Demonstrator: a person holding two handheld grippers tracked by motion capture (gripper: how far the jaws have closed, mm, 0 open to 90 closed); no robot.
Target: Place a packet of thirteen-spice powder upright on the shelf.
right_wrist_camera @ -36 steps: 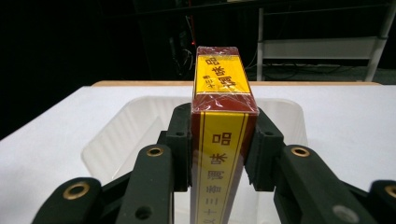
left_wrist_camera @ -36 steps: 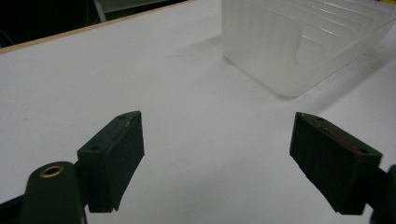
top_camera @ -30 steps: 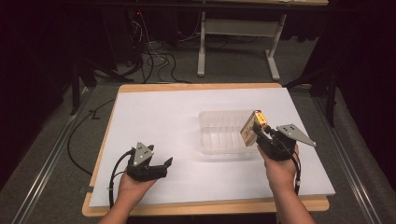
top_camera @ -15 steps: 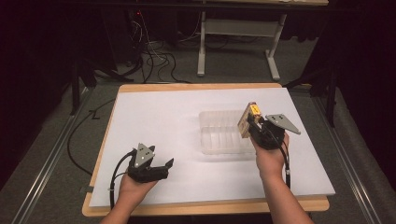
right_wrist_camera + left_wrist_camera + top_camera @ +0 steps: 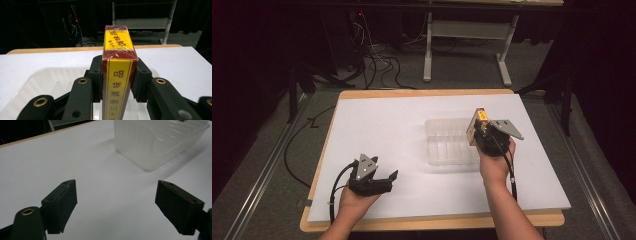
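At the lower left of the high view the left gripper (image 5: 379,181) rests low over the white sheet (image 5: 387,135), jaws spread wide with nothing between them; its own view shows the bare sheet between the two black pads and the clear plastic tub (image 5: 160,140) at the upper right. Right of centre in the high view, the right gripper (image 5: 484,136) is clamped on a red and yellow box (image 5: 478,125), held upright at the right-hand rim of the tub (image 5: 452,142). In the right gripper view the box (image 5: 117,72) stands squarely between the jaws, gripped on its two narrow red sides, with the tub's open mouth (image 5: 50,82) spread below and beyond it. The step in hand looks like setting the box into the tub. To do it well, bring the box fully over the opening and clear of the rim, lower it until it is supported inside, and only then loosen the jaws. The tub looks light, so a knock on its wall may shove it; the free left gripper could steady it.
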